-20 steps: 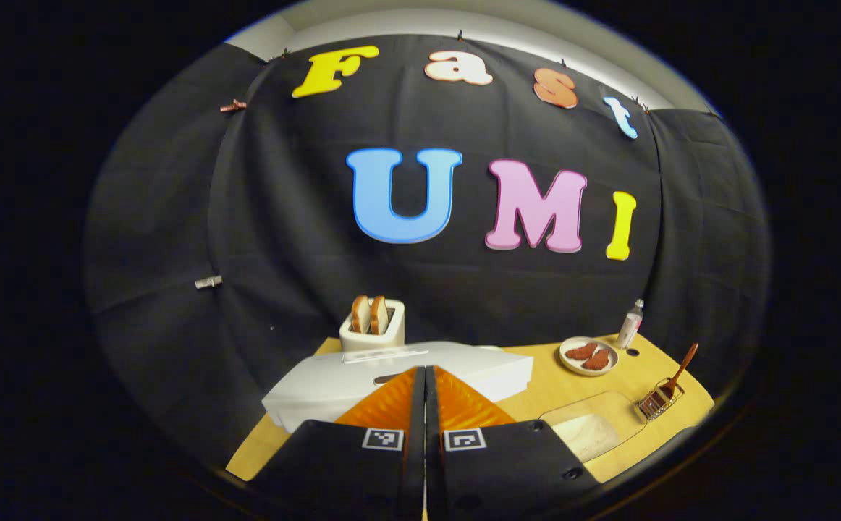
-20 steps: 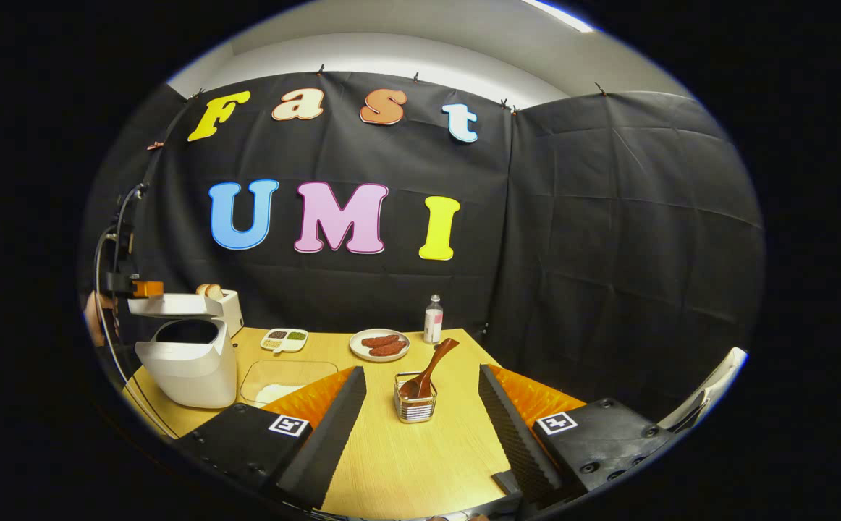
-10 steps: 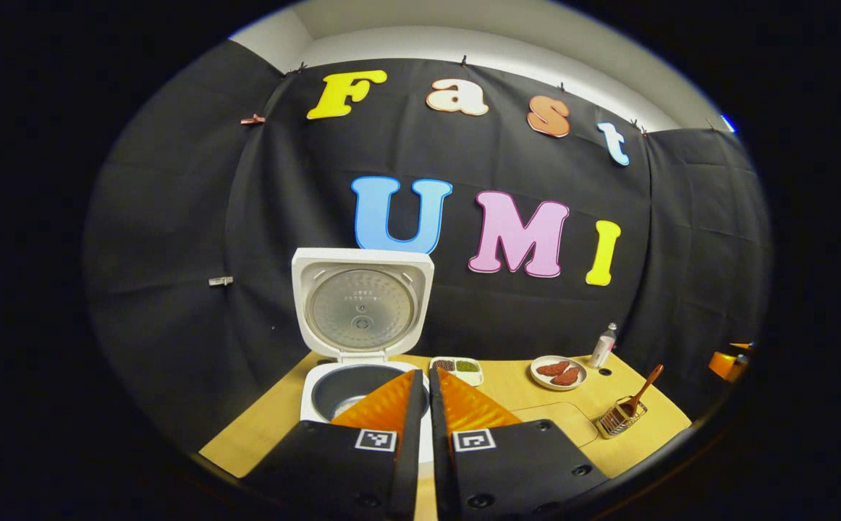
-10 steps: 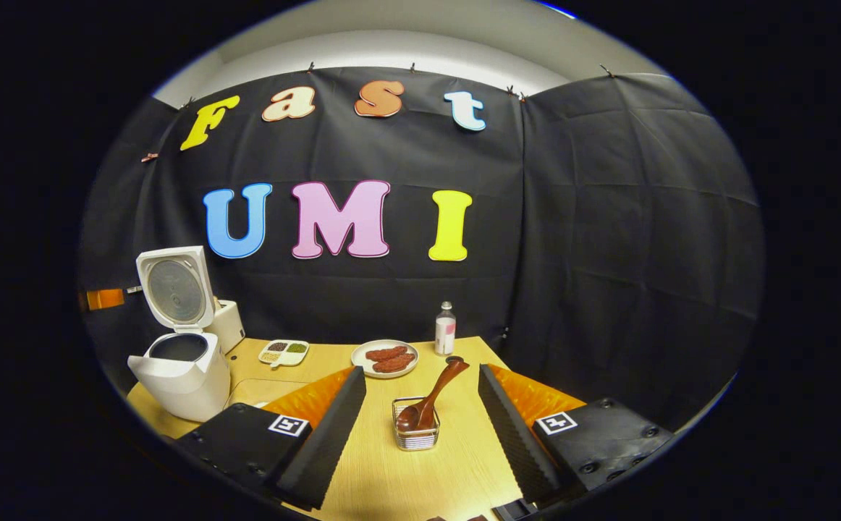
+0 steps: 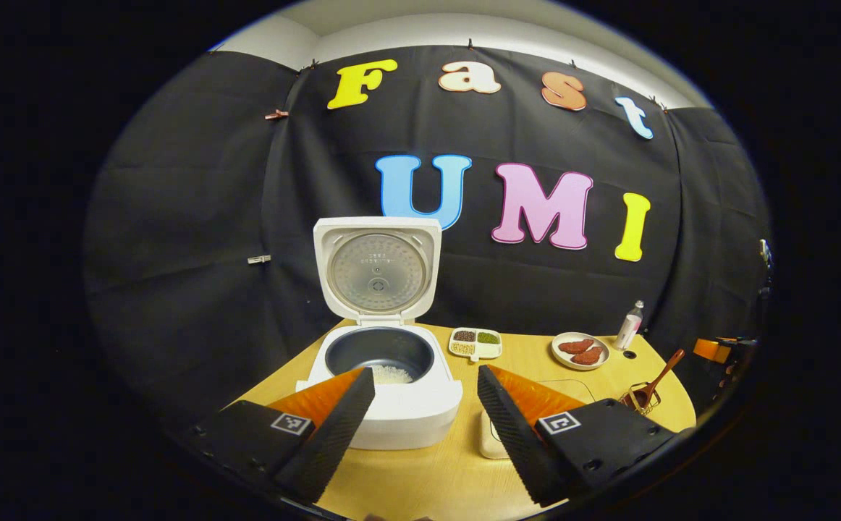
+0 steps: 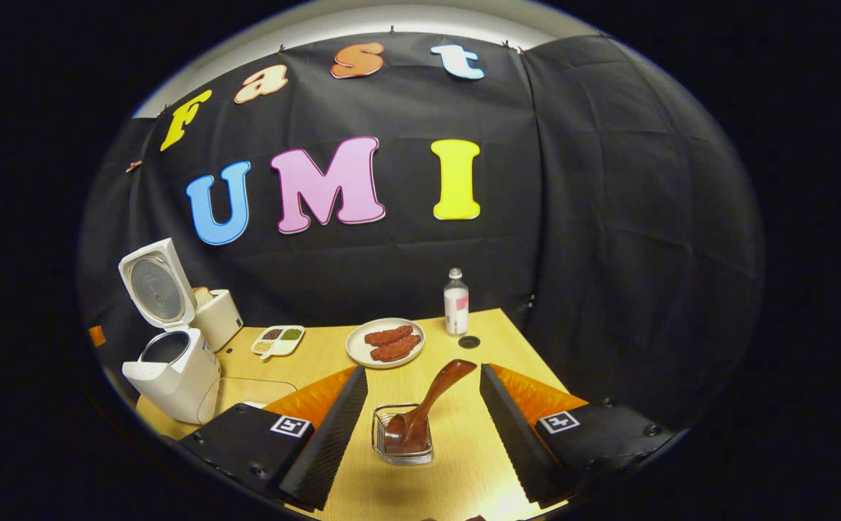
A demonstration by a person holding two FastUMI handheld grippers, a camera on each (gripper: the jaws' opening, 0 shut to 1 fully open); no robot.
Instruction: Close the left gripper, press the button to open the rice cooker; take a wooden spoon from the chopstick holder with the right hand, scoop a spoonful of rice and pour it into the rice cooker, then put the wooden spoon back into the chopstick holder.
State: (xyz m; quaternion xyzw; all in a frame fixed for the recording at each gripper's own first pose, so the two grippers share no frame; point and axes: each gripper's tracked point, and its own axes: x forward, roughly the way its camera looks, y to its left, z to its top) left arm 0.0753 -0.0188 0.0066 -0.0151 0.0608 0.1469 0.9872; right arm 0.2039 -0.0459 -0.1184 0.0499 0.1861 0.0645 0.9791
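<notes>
Rice cooker [image 5: 390, 376]: white, on the wooden table [image 5: 449, 477], lid [image 5: 378, 266] swung up and standing upright behind the dark inner pot, a little white rice lying at the pot's bottom. In the left gripper view it sits just ahead of the left gripper [image 5: 425, 405], whose fingers are spread wide apart with nothing between them; the cooker's front overlaps that gripper's left finger.

Wooden spoon [image 6: 428, 405]: bowl down in the wire chopstick holder [image 6: 402, 434], handle leaning up and to the right. In the right gripper view the holder stands between the fingers of the right gripper [image 6: 424, 409], which are set wide apart and touch neither holder nor spoon.

Other items on the table: divided dish [image 5: 475, 343] of small foods, plate [image 6: 385, 342] with reddish pieces, small bottle [image 6: 456, 302], toaster [image 6: 218, 318] behind the cooker, clear container [image 6: 247, 394] beside it.
</notes>
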